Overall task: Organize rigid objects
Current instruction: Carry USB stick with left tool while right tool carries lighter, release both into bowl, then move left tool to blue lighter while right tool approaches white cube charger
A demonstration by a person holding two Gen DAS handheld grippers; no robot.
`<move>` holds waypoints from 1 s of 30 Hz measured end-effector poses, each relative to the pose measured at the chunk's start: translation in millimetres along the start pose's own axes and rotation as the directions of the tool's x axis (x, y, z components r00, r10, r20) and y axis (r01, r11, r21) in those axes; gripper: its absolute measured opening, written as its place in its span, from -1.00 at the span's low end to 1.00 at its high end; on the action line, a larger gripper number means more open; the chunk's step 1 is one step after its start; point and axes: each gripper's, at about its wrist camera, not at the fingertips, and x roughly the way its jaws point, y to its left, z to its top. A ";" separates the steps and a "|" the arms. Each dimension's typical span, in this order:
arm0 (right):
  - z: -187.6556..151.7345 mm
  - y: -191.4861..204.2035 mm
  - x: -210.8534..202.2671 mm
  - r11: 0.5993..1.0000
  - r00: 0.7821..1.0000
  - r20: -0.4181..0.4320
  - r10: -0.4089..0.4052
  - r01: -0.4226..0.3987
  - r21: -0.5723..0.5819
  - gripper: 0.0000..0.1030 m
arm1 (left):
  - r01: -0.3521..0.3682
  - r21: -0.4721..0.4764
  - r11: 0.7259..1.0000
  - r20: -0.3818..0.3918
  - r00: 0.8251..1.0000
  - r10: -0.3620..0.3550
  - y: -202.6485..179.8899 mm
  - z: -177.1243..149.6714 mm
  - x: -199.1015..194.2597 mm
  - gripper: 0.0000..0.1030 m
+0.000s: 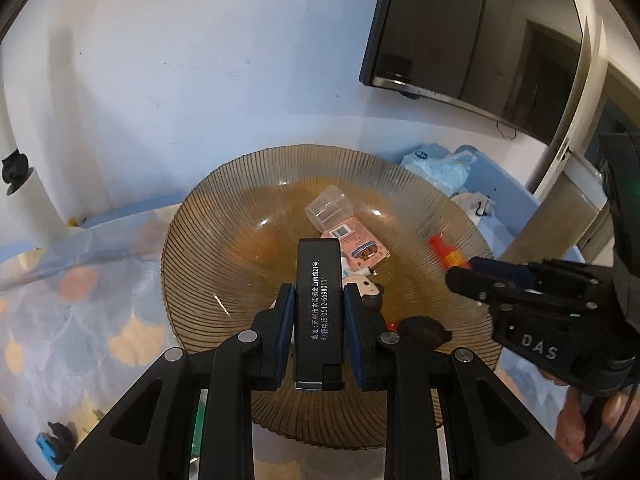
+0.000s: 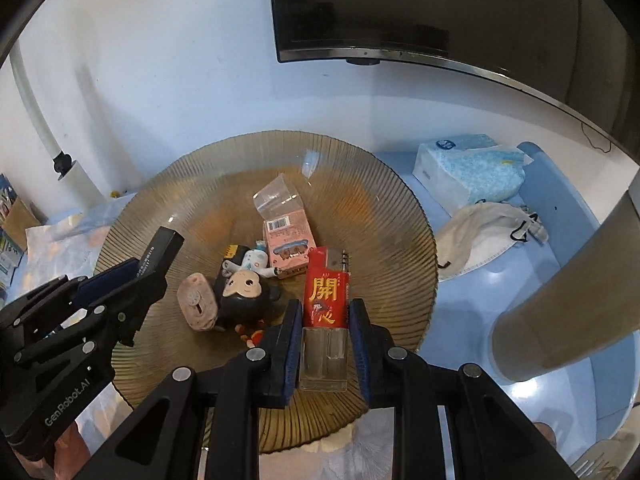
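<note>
My left gripper (image 1: 319,292) is shut on a black lighter (image 1: 319,300) with white printed text, held over a ribbed amber glass bowl (image 1: 200,240). My right gripper (image 2: 325,308) is shut on a red lighter (image 2: 326,300) with a clear base, over the same bowl (image 2: 380,216). Inside the bowl lie a pink box (image 2: 288,240), a clear plastic cup (image 2: 278,198), a black monkey figure (image 2: 244,292), a small white figure (image 2: 256,260) and a pinkish speckled piece (image 2: 196,300). Each gripper shows in the other's view: the right gripper (image 1: 460,276) at right, the left gripper (image 2: 156,256) at left.
A tissue pack (image 2: 468,168) and a crumpled white mask (image 2: 480,236) lie on the blue surface (image 2: 560,216) right of the bowl. A dark screen (image 2: 400,12) hangs on the white wall. A patterned cloth (image 1: 80,300) lies left of the bowl. A hand (image 1: 576,432) holds the right gripper.
</note>
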 end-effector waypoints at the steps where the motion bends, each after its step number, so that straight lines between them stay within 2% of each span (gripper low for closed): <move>1: 0.3 -0.3 0.8 1.000 1.000 0.001 -0.009 0.009 0.002 -0.52 | 0.008 -0.002 1.000 -0.002 1.000 -0.008 0.6 0.3 -0.8 -0.58; 2: 1.0 -0.8 0.8 1.000 1.000 -0.002 -0.019 0.019 0.004 -0.43 | 0.015 -0.005 1.000 -0.007 1.000 -0.015 0.6 0.3 -1.4 -0.45; 3: 2.0 -1.2 0.4 1.000 1.000 -0.004 -0.025 0.025 0.007 -0.24 | 0.023 -0.009 1.000 -0.015 1.000 -0.023 0.8 0.4 -2.2 -0.26; 5: 1.4 -1.8 -5.7 0.999 1.000 0.011 -0.027 0.026 0.019 -0.06 | 0.030 -0.026 0.999 -0.021 0.999 -0.031 1.9 0.8 -7.5 -0.25; 10: -3.1 7.3 -40.1 1.000 0.999 0.051 0.014 -0.016 0.026 -0.02 | 0.020 -0.041 0.999 0.047 0.999 -0.018 10.6 1.0 -51.7 -0.17; 12: -5.5 15.7 -56.5 1.000 0.997 0.074 0.023 -0.024 0.019 0.08 | 0.022 -0.054 0.998 0.085 0.996 -0.017 19.7 -3.6 -82.4 0.10; 14: -9.2 28.8 -74.0 0.999 0.994 0.098 0.052 -0.052 -0.001 0.10 | 0.012 -0.062 0.998 0.133 0.991 -0.004 29.3 -10.8 -111.4 0.29; 17: -20.9 60.7 -98.4 0.993 0.985 0.129 0.111 -0.103 -0.062 0.10 | -0.035 -0.115 0.993 0.204 0.977 0.058 53.3 -32.0 -162.5 0.33; 19: -31.1 81.5 -106.0 0.986 0.981 0.134 0.143 -0.129 -0.103 0.11 | -0.055 -0.163 0.985 0.224 0.970 0.091 69.1 -47.3 -185.8 0.33; 22: -55.6 116.8 -106.9 0.973 0.977 0.130 0.171 -0.147 -0.176 0.19 | -0.113 -0.251 0.961 0.248 0.953 0.176 95.2 -78.6 -216.6 0.34; 24: -78.2 137.5 -97.5 0.967 0.979 0.116 0.167 -0.139 -0.213 0.40 | -0.159 -0.306 0.939 0.239 0.941 0.238 115.8 -105.9 -228.1 0.36; 27: -110.0 162.1 -75.3 0.954 0.978 0.081 0.193 -0.168 -0.247 0.43 | -0.233 -0.361 0.903 0.156 0.940 0.304 145.6 -144.2 -219.6 0.36; 30: -136.3 177.6 -46.9 0.943 0.972 0.041 0.231 -0.214 -0.254 0.43 | -0.262 -0.392 0.882 0.083 0.945 0.317 167.3 -173.0 -201.2 0.36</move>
